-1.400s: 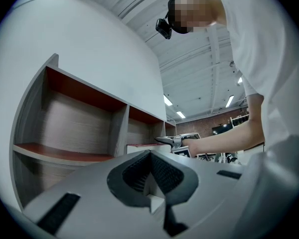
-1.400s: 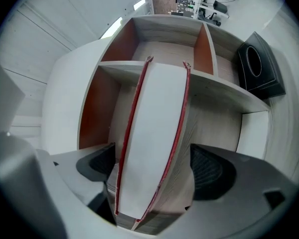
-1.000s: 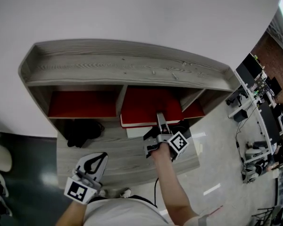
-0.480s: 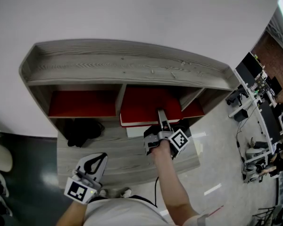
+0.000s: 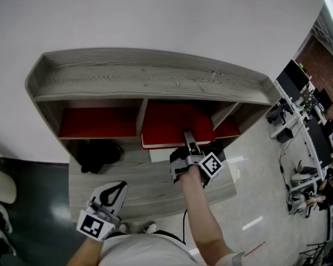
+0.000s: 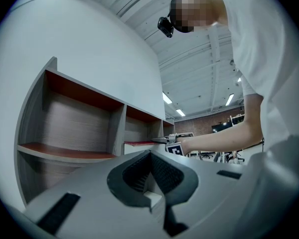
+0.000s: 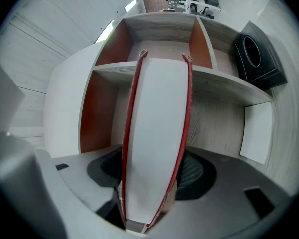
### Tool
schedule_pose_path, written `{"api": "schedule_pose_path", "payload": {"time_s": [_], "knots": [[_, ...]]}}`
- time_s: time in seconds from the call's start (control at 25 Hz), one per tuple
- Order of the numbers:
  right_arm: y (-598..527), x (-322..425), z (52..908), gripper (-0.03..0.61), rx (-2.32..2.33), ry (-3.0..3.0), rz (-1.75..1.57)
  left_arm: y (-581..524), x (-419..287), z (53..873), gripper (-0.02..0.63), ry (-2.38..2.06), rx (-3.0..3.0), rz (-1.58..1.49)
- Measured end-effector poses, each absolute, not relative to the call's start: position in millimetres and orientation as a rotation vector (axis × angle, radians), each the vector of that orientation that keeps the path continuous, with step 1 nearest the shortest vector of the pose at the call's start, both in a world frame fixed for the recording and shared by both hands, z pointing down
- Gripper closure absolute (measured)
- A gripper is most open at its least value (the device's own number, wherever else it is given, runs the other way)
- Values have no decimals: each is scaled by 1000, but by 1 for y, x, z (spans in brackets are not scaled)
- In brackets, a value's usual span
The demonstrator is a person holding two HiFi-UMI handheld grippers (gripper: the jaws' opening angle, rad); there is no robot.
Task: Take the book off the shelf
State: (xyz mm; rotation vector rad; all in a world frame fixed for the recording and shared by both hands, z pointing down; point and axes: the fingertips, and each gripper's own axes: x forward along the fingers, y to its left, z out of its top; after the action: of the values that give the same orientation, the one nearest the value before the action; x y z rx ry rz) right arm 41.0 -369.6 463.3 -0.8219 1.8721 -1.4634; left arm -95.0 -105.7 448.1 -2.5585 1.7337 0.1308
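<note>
A red-covered book point(image 5: 169, 123) lies flat in the middle compartment of the grey wooden shelf point(image 5: 144, 82), its front edge sticking out. My right gripper point(image 5: 190, 140) reaches in at that edge. In the right gripper view the book's white page edge point(image 7: 157, 133) runs between the jaws of the right gripper point(image 7: 154, 183), which are closing, and the pads sit against both red covers. My left gripper point(image 5: 117, 188) hangs low in front of the shelf, away from the book. Seen in its own view, the left gripper point(image 6: 152, 176) is shut with nothing in it.
A black box point(image 5: 97, 155) sits in the lower left compartment. A white sheet point(image 5: 158, 155) lies on the shelf board under the book. The left compartment point(image 5: 97, 122) has a red floor. Desks with monitors point(image 5: 305, 110) stand on the floor to the right.
Almost nothing differs: my right gripper stays at the book's front edge, shifted only slightly. The left gripper keeps its place.
</note>
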Motion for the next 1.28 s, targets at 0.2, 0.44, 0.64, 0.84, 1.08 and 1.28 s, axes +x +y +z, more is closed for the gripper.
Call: {"api": "schedule_pose_path", "payload": {"time_s": [0.2, 0.44, 0.64, 0.84, 1.08, 1.28], "knots": [[-368, 45, 463, 295, -799, 1850, -1448, -100, -97, 451, 597, 1753, -2567, 121], [-368, 50, 464, 304, -758, 1813, -1428, -95, -96, 449, 598, 1735, -2565, 107], [-362, 51, 462, 315, -757, 1822, -1418, -90, -94, 451, 597, 1728, -2574, 92], [-359, 55, 458, 318, -757, 1825, -1397, -84, -96, 448, 597, 1730, -2567, 103], [-361, 57, 454, 322, -753, 1807, -1372, -79, -95, 449, 598, 1725, -2570, 101], [-359, 60, 445, 325, -748, 1836, -1333, -78, -89, 448, 598, 1703, -2585, 88]]}}
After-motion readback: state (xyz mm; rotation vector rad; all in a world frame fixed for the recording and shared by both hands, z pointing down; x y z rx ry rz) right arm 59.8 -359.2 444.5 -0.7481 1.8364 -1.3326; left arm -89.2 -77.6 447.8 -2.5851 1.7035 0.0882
